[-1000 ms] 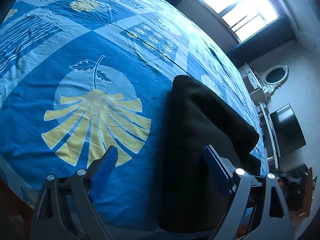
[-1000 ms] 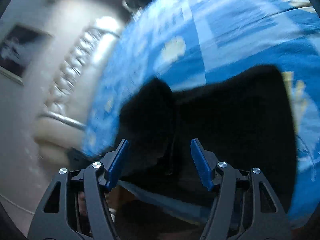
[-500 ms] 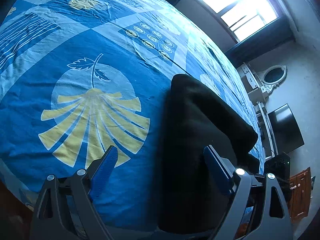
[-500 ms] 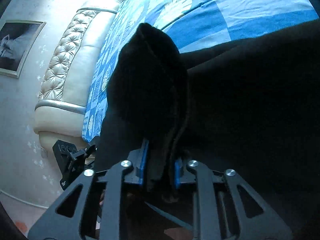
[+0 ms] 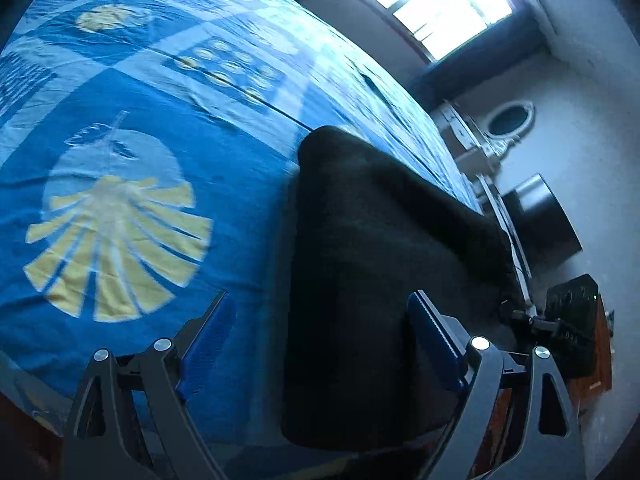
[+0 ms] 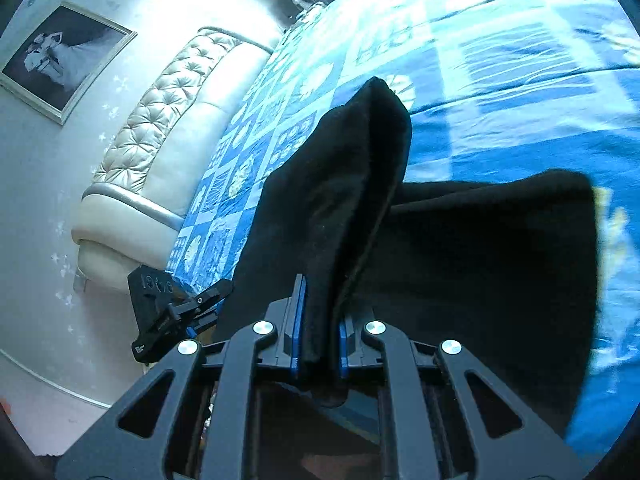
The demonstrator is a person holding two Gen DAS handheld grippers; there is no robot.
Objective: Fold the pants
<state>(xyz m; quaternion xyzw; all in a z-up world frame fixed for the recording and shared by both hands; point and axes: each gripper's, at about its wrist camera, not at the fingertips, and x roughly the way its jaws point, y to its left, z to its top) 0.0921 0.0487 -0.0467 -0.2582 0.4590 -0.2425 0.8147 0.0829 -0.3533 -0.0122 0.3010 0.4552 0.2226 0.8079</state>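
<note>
Black pants [image 5: 372,264] lie folded on a blue patterned bedspread [image 5: 132,140]. My left gripper [image 5: 320,344] is open, its blue pads on either side of the pants' near left edge, one pad over the bedspread. My right gripper [image 6: 318,328] is shut on a raised fold of the pants [image 6: 344,184] and holds it up off the rest of the pants [image 6: 500,248], which lie flat on the bedspread [image 6: 520,80]. The right gripper's body shows in the left wrist view [image 5: 560,328] at the pants' far corner; the left gripper's body shows in the right wrist view [image 6: 172,304].
A white tufted headboard [image 6: 168,128] runs along the bed's far side, with a framed picture [image 6: 64,56] on the wall above. A bright window [image 5: 432,4], a white dresser with an oval mirror [image 5: 508,120] and a dark screen [image 5: 540,220] stand beyond the bed.
My right gripper closed on the pants' edge and has lifted the fold higher. My left gripper stays open and has shifted slightly; its view is blurred.
</note>
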